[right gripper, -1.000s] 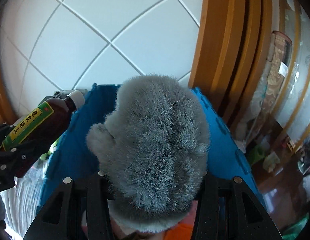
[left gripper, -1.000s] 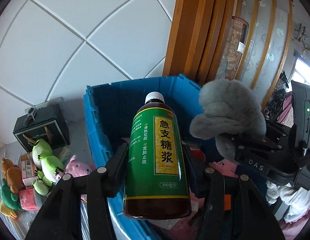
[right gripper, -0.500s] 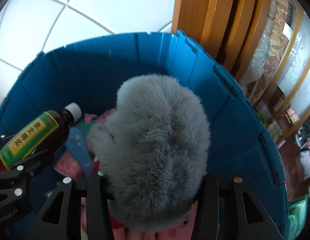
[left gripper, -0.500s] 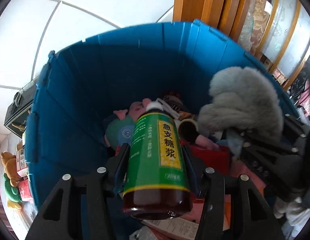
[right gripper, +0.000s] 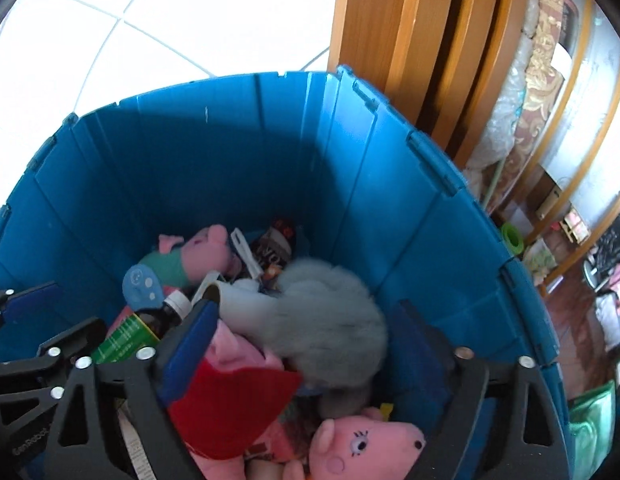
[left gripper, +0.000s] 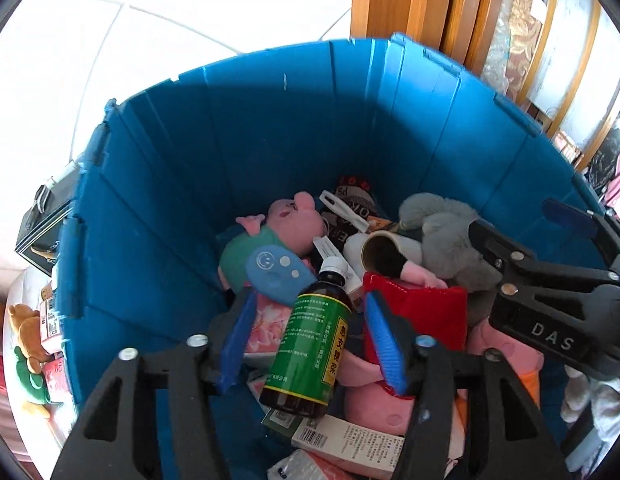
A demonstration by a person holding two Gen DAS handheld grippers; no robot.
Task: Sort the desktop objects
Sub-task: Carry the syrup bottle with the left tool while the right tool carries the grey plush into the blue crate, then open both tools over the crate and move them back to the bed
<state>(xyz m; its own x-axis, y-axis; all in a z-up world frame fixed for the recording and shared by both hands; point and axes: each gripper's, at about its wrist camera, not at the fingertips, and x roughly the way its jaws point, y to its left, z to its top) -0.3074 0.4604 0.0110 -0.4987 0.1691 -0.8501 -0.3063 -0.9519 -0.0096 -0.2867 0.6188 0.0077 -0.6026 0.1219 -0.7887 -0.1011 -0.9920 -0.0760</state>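
Both grippers hang over a blue bin [left gripper: 270, 128] full of items. My left gripper [left gripper: 306, 340] is open; the green-labelled brown syrup bottle [left gripper: 313, 344] lies loose between its blue pads on the pile. My right gripper [right gripper: 306, 344] is open too; the grey furry toy [right gripper: 329, 328] lies free on the pile between its fingers. The right gripper also shows in the left wrist view [left gripper: 549, 280], beside the grey toy [left gripper: 449, 232].
In the bin lie pink pig plushes [left gripper: 286, 232] [right gripper: 365, 444], a red pouch [left gripper: 421, 312], a blue tag [left gripper: 274, 272], a paper roll [left gripper: 385, 252] and boxes [left gripper: 345, 436]. Left of the bin are small toys [left gripper: 26, 336] and a black box [left gripper: 42, 224]. Wooden frames [right gripper: 409, 40] stand behind.
Both grippers dipped into the bin and opened. The syrup bottle and the grey furry toy were let go and now lie on the pile.
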